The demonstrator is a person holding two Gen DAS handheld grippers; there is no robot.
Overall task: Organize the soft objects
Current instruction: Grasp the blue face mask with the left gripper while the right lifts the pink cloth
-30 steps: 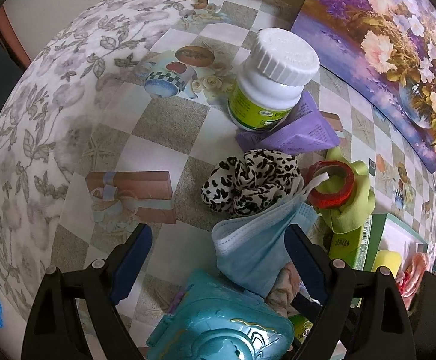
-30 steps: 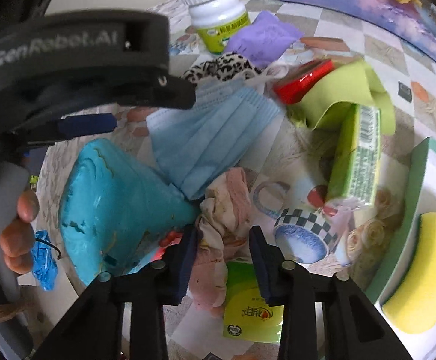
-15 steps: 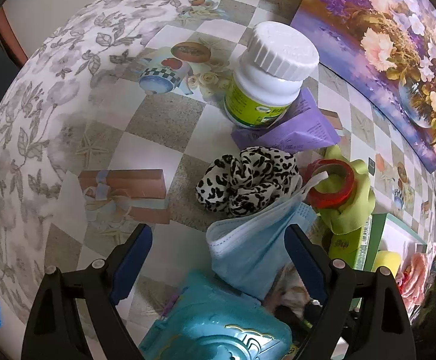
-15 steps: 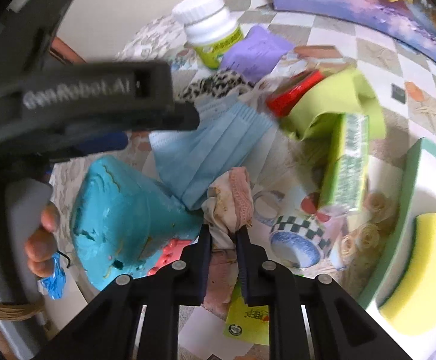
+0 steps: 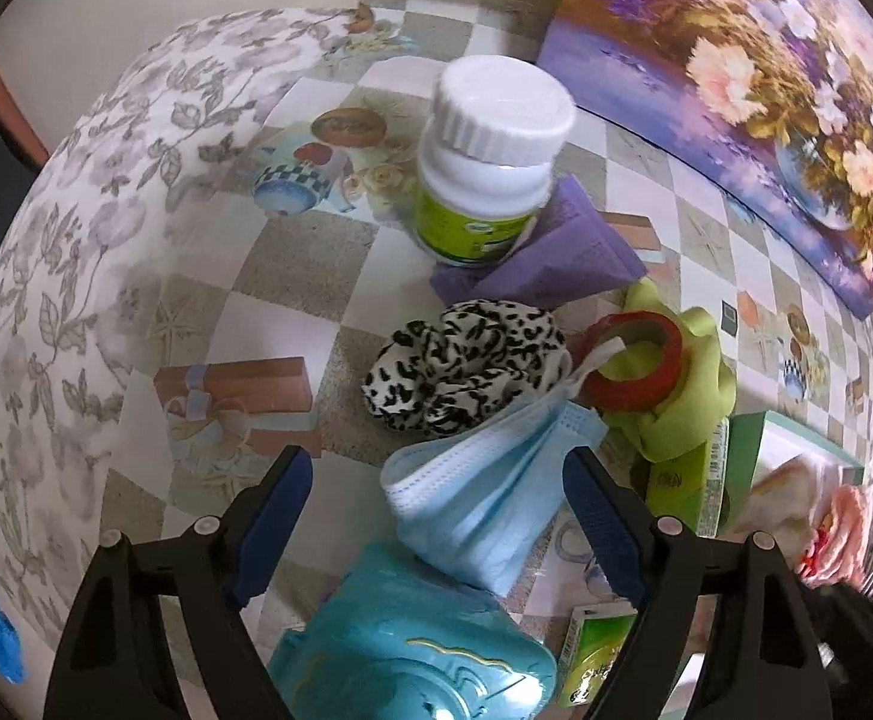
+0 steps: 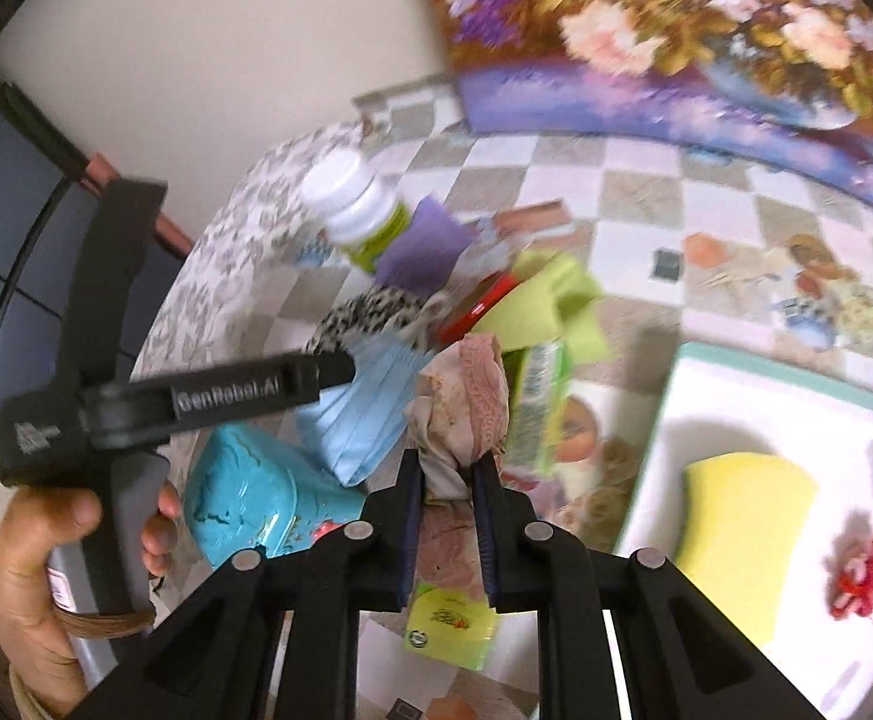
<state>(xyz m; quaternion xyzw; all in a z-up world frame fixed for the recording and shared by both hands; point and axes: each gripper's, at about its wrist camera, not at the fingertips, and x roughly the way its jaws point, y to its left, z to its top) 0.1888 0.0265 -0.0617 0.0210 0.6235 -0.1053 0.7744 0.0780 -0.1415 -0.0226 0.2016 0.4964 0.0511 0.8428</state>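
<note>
— Soft things on the bench? 
— One blue face mask, one leopard scrunchie, one green cloth, one yellow sponge, one pink cloth.

— And the rest? 
— One white bottle, one red tape roll, one turquoise case.

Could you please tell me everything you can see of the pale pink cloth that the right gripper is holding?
The pale pink cloth is a soft, crumpled bundle of thin fabric, beige and dusty pink, with a lacy or ribbed pink band along its upper edge. The right gripper is shut on its lower part, so the bunched top stands up above the fingertips and a loose end hangs down between the fingers. It appears lifted clear of the clutter, with the blue face mask behind it; the right wrist view is blurred, so finer detail is unclear.
</note>
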